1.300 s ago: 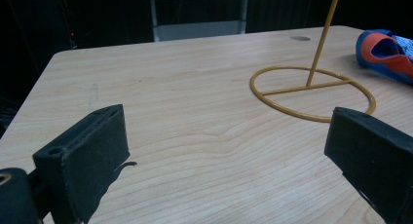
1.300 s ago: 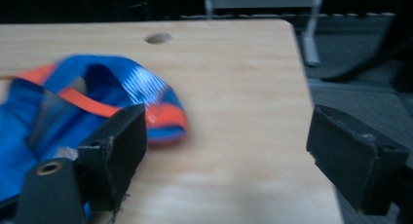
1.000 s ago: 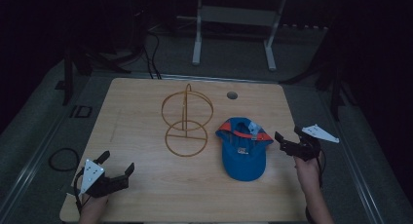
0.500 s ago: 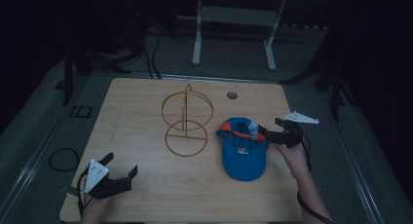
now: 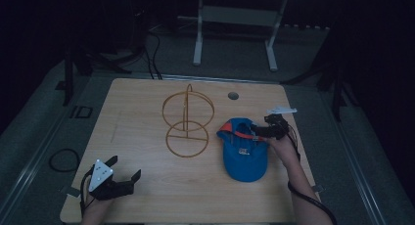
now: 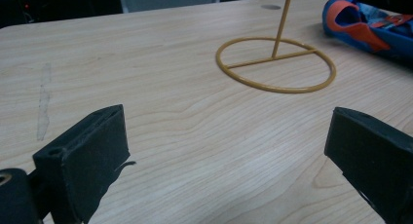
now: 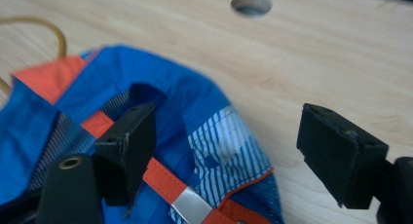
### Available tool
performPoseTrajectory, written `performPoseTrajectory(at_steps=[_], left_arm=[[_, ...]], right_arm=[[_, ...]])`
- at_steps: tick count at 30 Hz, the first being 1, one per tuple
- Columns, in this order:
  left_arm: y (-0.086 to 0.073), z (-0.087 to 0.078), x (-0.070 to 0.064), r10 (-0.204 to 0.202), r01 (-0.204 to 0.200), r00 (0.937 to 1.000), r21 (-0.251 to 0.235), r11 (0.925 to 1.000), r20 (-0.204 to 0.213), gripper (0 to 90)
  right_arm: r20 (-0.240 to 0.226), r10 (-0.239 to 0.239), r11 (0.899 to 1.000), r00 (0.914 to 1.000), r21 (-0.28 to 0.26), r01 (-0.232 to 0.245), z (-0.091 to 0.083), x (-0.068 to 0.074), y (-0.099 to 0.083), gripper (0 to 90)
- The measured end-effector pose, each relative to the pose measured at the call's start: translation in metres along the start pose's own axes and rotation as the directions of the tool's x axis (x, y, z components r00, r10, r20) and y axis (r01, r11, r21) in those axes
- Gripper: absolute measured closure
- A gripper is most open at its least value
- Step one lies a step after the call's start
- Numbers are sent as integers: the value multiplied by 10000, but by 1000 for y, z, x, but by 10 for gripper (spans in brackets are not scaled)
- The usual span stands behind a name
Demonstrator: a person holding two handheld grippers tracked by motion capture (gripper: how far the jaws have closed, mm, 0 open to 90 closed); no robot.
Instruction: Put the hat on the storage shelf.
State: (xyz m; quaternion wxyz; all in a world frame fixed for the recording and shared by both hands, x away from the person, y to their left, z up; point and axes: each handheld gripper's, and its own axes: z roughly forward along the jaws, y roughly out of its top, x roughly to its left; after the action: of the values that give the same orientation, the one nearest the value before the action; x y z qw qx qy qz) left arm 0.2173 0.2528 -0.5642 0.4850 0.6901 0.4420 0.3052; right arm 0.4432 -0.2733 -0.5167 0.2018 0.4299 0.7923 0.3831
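1. The cap (image 5: pixel 243 150) lies flat on the bench (image 5: pixel 147 112), right of the wire stand (image 5: pixel 188 121) and apart from it.
2. The right gripper (image 5: pixel 259 132) is at the cap's far rim, its fingers (image 7: pixel 127 141) apart, one over the back strap (image 7: pixel 165 182), nothing clamped.
3. The left gripper (image 5: pixel 122 175) rests near-left, fingers spread, holding nothing.
4. Judging by this, the work is at its start: the cap is not yet gripped or lifted, and hanging it on the stand probably remains.
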Motion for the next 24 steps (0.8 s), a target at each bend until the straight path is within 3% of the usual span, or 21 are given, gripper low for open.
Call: performPoseTrajectory(at_steps=[4,7,13,18,20,24], left_arm=[[0,-1,0,24,-24,10000,23,10000,29,25],[-1,0,0,52,-53,9999,95,9999,97,25],[-2,2,-1,32,-37,9998,261,9997,202,26],[-2,1,1,-11,10,10000,234,9997,45,26],[-2,1,1,-4,3,10000,231,9997,21,26],[-2,1,1,15,-15,10000,275,9996,-10,26]], right_arm=[[56,-154,9977,9999,659,150,18,2,-4,243],[265,-660,9923,9975,1071,628,26,5,-6,302],[201,-1060,9810,9942,1657,1012,36,10,-10,369],[161,-1194,9757,9927,1866,1144,39,11,-12,413],[128,-1209,9761,9926,1836,1165,39,13,-12,465],[-201,-1365,9749,9904,1747,1379,38,16,-12,654]])
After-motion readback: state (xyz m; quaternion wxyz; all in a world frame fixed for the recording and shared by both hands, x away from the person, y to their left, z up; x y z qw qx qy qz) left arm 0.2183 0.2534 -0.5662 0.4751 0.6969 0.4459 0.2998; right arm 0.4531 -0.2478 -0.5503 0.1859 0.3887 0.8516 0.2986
